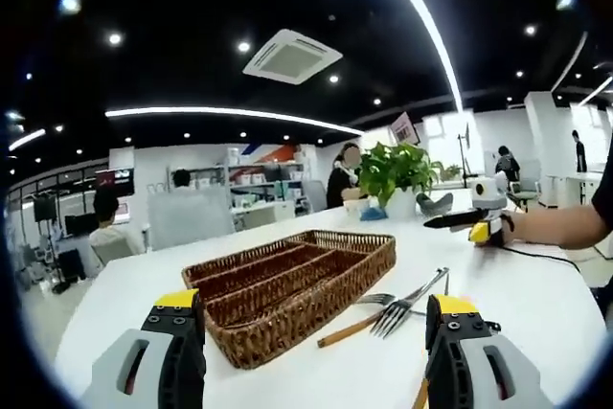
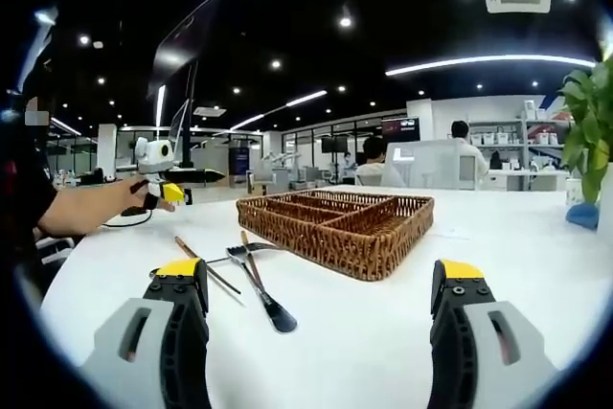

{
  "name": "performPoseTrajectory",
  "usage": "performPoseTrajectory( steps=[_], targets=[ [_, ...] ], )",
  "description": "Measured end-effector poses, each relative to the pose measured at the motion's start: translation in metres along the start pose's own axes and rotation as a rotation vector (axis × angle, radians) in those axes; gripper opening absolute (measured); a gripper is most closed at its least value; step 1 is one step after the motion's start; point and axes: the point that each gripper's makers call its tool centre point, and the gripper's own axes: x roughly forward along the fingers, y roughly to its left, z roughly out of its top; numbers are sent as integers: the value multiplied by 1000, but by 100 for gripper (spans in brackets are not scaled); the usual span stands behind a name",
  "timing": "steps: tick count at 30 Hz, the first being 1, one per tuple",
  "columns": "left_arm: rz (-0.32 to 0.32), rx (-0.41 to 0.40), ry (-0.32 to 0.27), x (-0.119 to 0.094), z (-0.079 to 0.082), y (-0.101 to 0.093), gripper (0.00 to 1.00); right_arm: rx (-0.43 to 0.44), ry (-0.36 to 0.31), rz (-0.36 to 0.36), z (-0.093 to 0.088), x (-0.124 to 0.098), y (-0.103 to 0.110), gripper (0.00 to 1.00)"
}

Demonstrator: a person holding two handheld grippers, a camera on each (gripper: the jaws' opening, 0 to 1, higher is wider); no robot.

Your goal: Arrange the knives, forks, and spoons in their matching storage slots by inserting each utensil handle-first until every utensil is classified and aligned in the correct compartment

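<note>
Wicker cutlery tray [image 1: 287,289] w/ long slots sits mid white desk [image 1: 536,304], all slots bare. Forks [image 1: 407,306] and wood-handled utensils [image 2: 251,275] lie loose on desk just beside tray, none in a slot. Left gripper [image 1: 311,328] and right gripper [image 2: 321,299] both spread wide, grasping nothing, hovering near desk edge.

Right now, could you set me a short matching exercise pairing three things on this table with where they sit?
Things:
1. wicker tray
2. utensils
3. potted plant

Places:
A. at the table's far edge, behind the tray
B. loose on the white table beside the tray
C. mid-table, its compartments bare

Pairs: 1-C, 2-B, 3-A
</note>
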Motion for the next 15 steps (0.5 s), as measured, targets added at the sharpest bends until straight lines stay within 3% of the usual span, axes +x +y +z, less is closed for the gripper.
performPoseTrajectory(
  steps=[4,8,11,13,15],
  targets=[
    [-28,-36,27,10,-25,-2,100,-1,2,5,0,1,1,100],
    [-51,-28,45,8,-37,-7,100,-4,6,6,-1,1,2,100],
    [-33,23,28,-4,-39,1,100,-4,7,3,-2,0,2,100],
    [-57,73,102,-24,-58,10,100,2,0,-4,-1,0,0,100],
    [-36,41,113,-41,-61,21,100,7,-4,-6,0,-1,-1,100]
  ],
)
